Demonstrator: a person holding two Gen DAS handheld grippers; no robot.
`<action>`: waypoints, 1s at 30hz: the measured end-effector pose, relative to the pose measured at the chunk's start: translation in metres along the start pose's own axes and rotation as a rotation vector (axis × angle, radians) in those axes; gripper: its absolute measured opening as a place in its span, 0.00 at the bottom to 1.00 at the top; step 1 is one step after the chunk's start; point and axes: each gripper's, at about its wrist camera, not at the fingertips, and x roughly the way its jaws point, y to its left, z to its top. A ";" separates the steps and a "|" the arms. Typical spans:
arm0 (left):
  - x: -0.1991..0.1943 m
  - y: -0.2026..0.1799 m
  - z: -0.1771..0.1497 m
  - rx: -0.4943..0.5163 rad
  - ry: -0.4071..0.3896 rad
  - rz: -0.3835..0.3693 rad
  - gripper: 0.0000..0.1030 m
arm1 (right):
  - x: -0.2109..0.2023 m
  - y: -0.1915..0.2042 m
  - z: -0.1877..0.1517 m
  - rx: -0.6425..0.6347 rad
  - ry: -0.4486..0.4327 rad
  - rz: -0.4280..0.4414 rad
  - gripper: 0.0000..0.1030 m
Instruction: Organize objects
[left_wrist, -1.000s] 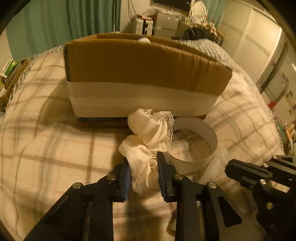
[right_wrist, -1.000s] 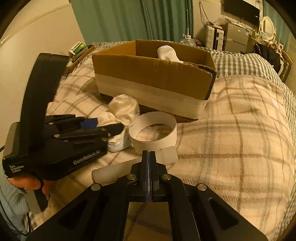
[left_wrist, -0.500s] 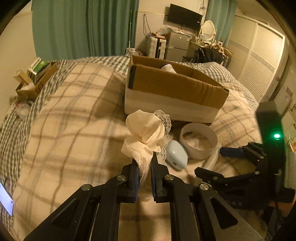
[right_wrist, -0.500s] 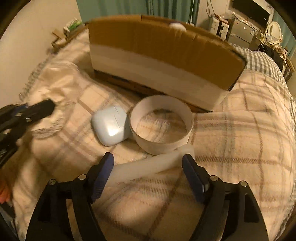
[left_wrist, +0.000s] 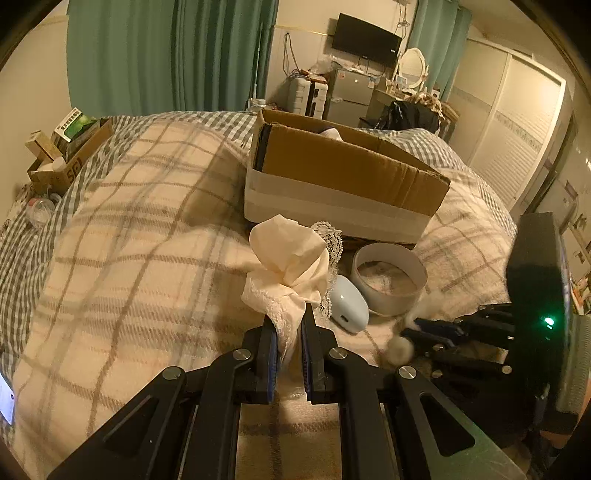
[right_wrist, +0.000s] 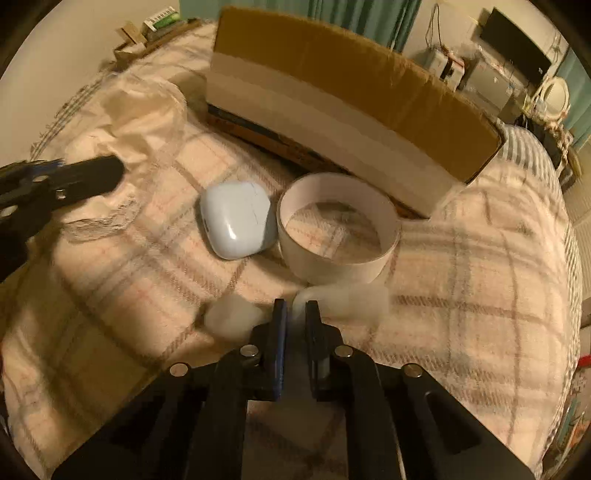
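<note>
My left gripper (left_wrist: 287, 325) is shut on a cream lace-trimmed cloth (left_wrist: 288, 266) and holds it up above the plaid blanket. My right gripper (right_wrist: 296, 314) is shut on a white soft tube-like item (right_wrist: 332, 299), blurred, lying low on the blanket; it also shows in the left wrist view (left_wrist: 400, 349). A pale blue earbud case (right_wrist: 234, 219) lies beside a white paper ring (right_wrist: 338, 236). Behind them stands an open cardboard box (left_wrist: 343, 181) with a white sock (left_wrist: 330, 132) inside.
The plaid blanket (left_wrist: 122, 236) covers the bed. A small carton with boxes (left_wrist: 66, 147) sits at the far left edge. Green curtains, a fridge, a TV and a wardrobe stand beyond the bed.
My left gripper has lifted the cloth up and back, uncovering the blue case. My right gripper opened, moved down over the white tube and shut on it.
</note>
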 end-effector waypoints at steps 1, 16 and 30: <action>-0.001 0.001 0.000 -0.001 -0.003 -0.004 0.10 | -0.003 0.002 0.000 -0.011 -0.005 -0.016 0.09; -0.019 0.001 0.004 -0.031 -0.056 -0.010 0.10 | -0.079 -0.006 0.006 0.047 -0.195 0.032 0.09; -0.068 -0.038 0.095 0.094 -0.198 0.003 0.10 | -0.172 -0.043 0.063 0.002 -0.432 -0.032 0.09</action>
